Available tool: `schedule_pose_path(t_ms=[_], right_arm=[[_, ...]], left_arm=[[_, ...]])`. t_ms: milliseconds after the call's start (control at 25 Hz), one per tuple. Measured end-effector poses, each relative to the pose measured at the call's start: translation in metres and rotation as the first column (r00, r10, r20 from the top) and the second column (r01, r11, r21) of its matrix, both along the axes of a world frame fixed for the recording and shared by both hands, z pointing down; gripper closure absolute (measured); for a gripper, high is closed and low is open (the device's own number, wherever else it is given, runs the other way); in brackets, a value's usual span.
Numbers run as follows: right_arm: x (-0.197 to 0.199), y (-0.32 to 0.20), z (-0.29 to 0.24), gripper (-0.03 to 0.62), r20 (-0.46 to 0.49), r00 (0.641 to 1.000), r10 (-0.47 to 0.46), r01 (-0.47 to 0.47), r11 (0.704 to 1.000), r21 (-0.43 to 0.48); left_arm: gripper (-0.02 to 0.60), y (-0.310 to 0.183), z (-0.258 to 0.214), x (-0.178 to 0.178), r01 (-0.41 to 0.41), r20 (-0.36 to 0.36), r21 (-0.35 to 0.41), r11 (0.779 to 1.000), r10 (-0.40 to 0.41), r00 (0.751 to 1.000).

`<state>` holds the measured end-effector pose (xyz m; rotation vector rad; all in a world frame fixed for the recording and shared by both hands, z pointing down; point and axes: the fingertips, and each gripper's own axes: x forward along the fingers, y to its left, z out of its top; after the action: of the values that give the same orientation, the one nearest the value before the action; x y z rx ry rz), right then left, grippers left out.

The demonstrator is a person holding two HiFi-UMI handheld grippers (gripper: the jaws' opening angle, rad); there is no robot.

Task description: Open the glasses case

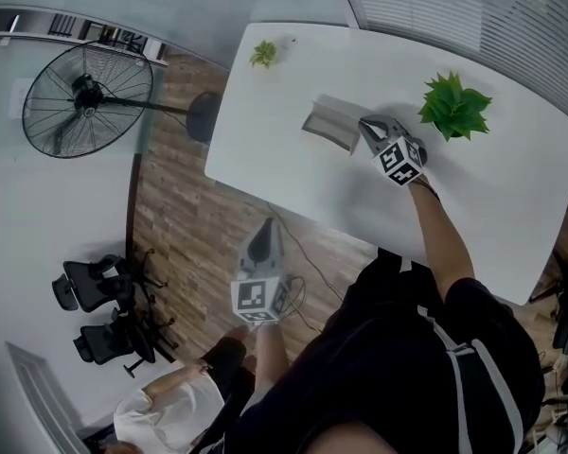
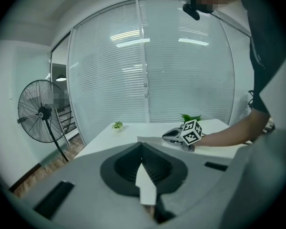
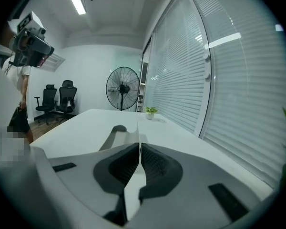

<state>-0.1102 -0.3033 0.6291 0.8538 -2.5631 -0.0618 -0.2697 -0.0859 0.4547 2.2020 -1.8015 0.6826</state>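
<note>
Glasses case (image 1: 327,124): grey, lying on the white desk (image 1: 293,173) just left of the large potted plant (image 1: 453,107). My right gripper (image 1: 367,130): between case and large potted plant, jaws closed on the thin edge of the case's flap (image 3: 137,128). My left gripper (image 1: 263,235): off the desk, well apart from the large potted plant, over the wooden floor (image 1: 194,225), jaws together with nothing between them. Small plant (image 1: 263,54): far desk corner, well left of the large potted plant.

Head view: above the person, steeply down on table (image 1: 511,197). Left gripper view: off the table's edge, facing across it at right gripper (image 2: 168,136) and blinds (image 2: 181,70). Right gripper view: low over tabletop, facing fan (image 3: 123,87). All share table, fan, small plant (image 1: 263,54).
</note>
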Motion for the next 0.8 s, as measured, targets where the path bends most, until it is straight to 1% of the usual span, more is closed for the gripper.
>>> schedule_pose_path(t_ms=[80, 200, 280, 400, 480, 640, 720, 800], right_arm=[[-0.001, 0.0, -0.019, 0.568, 0.028, 1.0, -0.002, 0.001, 1.0, 0.028], [0.01, -0.005, -0.045, 0.568, 0.076, 0.997, 0.023, -0.027, 0.998, 0.053], [0.018, -0.007, -0.068, 0.568, 0.125, 0.991, 0.043, -0.051, 0.997, 0.063], [0.029, -0.002, -0.118, 0.569, 0.213, 0.975, 0.069, -0.09, 0.992, 0.09], [0.033, 0.009, -0.161, 0.574, 0.266, 0.961, 0.076, -0.113, 0.985, 0.129], [0.031, 0.035, -0.242, 0.577, 0.332, 0.943, 0.038, -0.112, 0.972, 0.207], [0.032, 0.048, -0.266, 0.577, 0.348, 0.937, 0.028, -0.111, 0.969, 0.221], [0.039, 0.059, -0.278, 0.577, 0.367, 0.929, 0.038, -0.122, 0.97, 0.208]], left_arm=[[0.581, 0.0, 0.002, -0.003, 0.01, -0.01, 0.008, 1.0, -0.01, 1.0], [0.581, -0.001, 0.003, 0.0, 0.015, -0.025, 0.023, 1.0, -0.014, 1.0], [0.581, 0.0, 0.0, 0.004, 0.005, -0.03, 0.039, 0.999, -0.004, 1.0], [0.581, -0.003, -0.005, 0.007, -0.004, -0.045, 0.072, 0.997, 0.007, 0.999], [0.581, -0.005, -0.008, 0.006, 0.006, -0.062, 0.097, 0.995, 0.0, 0.998], [0.581, -0.019, -0.019, 0.001, 0.035, -0.093, 0.154, 0.987, -0.021, 0.995], [0.581, -0.028, -0.028, -0.002, 0.053, -0.105, 0.192, 0.98, -0.033, 0.994], [0.581, -0.037, -0.041, -0.006, 0.067, -0.108, 0.234, 0.97, -0.042, 0.993]])
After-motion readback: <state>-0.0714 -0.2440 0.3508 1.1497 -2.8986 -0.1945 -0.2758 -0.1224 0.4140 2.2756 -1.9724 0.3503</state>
